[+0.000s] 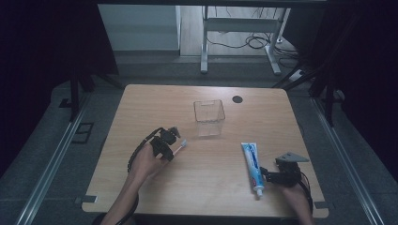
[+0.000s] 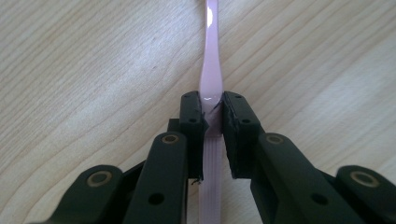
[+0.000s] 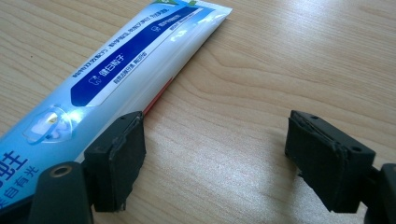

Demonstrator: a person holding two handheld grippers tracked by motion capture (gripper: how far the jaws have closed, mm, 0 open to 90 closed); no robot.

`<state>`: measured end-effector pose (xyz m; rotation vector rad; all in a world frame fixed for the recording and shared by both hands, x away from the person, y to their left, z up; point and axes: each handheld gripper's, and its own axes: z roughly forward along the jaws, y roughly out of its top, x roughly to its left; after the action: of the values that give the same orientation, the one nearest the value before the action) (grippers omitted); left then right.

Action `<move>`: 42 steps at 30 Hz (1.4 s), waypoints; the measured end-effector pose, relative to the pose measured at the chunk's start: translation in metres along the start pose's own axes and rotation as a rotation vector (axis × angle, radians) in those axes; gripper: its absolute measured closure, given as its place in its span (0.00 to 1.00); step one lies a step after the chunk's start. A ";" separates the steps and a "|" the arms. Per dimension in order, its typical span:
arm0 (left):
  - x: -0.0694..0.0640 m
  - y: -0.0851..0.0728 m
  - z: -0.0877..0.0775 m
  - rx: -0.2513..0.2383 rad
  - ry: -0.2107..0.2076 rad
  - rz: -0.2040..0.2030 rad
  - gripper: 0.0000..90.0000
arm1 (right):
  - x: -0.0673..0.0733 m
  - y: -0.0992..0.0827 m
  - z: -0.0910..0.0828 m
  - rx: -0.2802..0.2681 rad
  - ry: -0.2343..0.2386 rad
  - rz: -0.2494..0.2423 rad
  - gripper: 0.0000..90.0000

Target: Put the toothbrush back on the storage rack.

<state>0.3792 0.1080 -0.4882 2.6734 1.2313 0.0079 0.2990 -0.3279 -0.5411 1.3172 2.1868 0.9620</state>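
Note:
A pink toothbrush (image 2: 209, 60) lies along the wooden table, and my left gripper (image 2: 212, 100) is shut on its handle, the pads pressing both sides. From above, the left gripper (image 1: 170, 140) sits left of centre with the brush head (image 1: 183, 143) sticking out to the right. A blue and white toothpaste tube (image 1: 252, 161) lies flat at the right, cap towards the front edge. My right gripper (image 1: 267, 176) rests just right of its cap end. In the right gripper view the jaws (image 3: 217, 135) stand wide open on bare wood, with the tube (image 3: 116, 70) outside the left jaw.
A clear square plastic container (image 1: 209, 117) stands upright behind the middle of the table (image 1: 141, 103). A small black round mark (image 1: 237, 99) sits near the far edge. Beyond the table are metal desk legs and cables on the floor.

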 end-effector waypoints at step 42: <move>-0.018 0.016 -0.069 -0.329 -0.041 0.105 0.88 | 0.000 0.000 0.000 0.002 -0.001 0.000 0.23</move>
<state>0.3731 0.0966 -0.4161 2.4338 0.9792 0.1561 0.2990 -0.3280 -0.5410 1.3180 2.1871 0.9594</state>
